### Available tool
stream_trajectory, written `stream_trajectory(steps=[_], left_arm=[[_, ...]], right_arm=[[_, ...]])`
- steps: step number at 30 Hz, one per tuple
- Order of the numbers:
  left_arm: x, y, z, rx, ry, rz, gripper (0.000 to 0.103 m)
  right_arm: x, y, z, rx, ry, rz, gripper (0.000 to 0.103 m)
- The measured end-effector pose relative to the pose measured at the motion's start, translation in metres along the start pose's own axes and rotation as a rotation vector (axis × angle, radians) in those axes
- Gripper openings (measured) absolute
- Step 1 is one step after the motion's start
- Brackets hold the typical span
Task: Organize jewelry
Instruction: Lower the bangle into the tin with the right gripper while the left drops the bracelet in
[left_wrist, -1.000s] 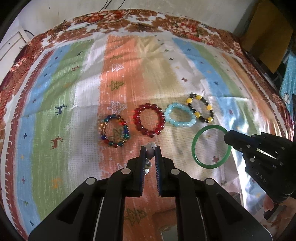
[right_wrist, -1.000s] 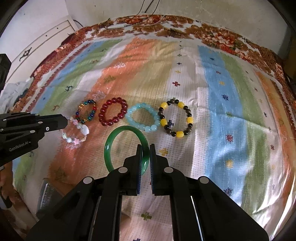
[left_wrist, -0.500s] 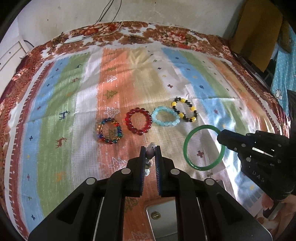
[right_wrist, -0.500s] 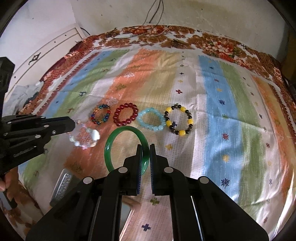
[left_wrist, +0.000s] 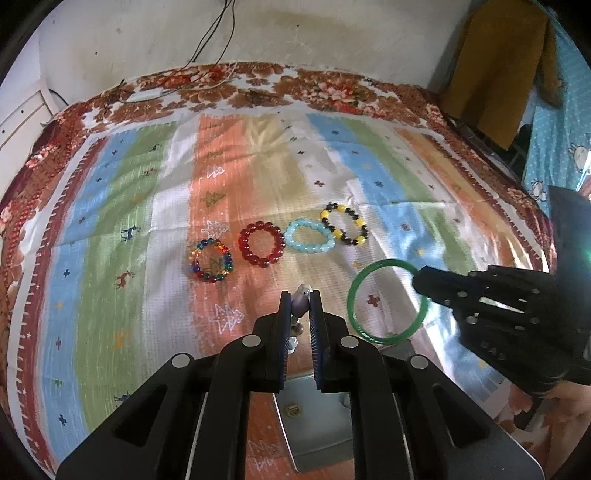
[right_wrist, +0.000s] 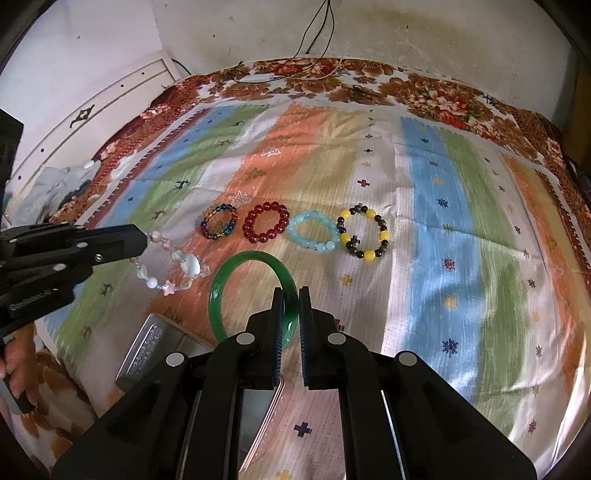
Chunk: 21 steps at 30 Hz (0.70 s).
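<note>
Left wrist view: both grippers sit higher above the striped cloth (left_wrist: 258, 155) than a second ago; the row of four beaded bracelets looks smaller and farther, and a metal box (left_wrist: 317, 417) now shows beneath the left gripper (left_wrist: 300, 299), where only cloth showed before.

The left gripper's fingers are narrow, pinched on the pale charm bracelet (right_wrist: 173, 267). In the right wrist view it dangles free from the tips: irregular translucent beads, a pink star, shell-like pieces on a thin string. In its own view only a grey-white bead between the pads can be seen.

The right gripper (right_wrist: 291, 295) is closed on the green bangle (right_wrist: 221, 291), a smooth, glossy, rigid ring, gripped by its rim and lifted clear of the cloth. It hangs nearer the camera than the row, just in front of the red bracelet (right_wrist: 265, 221).

Row, taking the red bracelet as reference: it lies flat, round glassy dark-red beads. Multicolour bracelet (right_wrist: 218, 221) just beside it on the left, small mixed beads. Light-blue bracelet (right_wrist: 313, 234) touching or nearly touching on the right, milky beads. Yellow-and-black bracelet (right_wrist: 364, 232) beyond that. Row unchanged in order.

The metal box (right_wrist: 147, 350) lies open below the bangle, its lid surface finely textured. Cloth is woven, with small cross and deer motifs.
</note>
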<state>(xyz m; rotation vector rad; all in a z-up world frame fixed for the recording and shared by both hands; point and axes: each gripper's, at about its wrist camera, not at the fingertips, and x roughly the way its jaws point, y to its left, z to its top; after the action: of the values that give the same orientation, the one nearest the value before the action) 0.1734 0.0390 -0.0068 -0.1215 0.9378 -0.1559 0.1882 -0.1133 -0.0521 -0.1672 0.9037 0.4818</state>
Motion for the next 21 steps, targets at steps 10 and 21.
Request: stream_trajectory(steps=[10, 21], left_arm=[[-0.018, -0.009, -0.024, 0.012, -0.019, -0.031, 0.009], [-0.025, -0.019, -0.046, 0.029, -0.004, -0.033, 0.010]], right_arm=[[-0.013, 0.006, -0.015, -0.008, -0.010, 0.022, 0.009], [-0.020, 0.014, -0.034, -0.020, 0.006, 0.027, 0.009]])
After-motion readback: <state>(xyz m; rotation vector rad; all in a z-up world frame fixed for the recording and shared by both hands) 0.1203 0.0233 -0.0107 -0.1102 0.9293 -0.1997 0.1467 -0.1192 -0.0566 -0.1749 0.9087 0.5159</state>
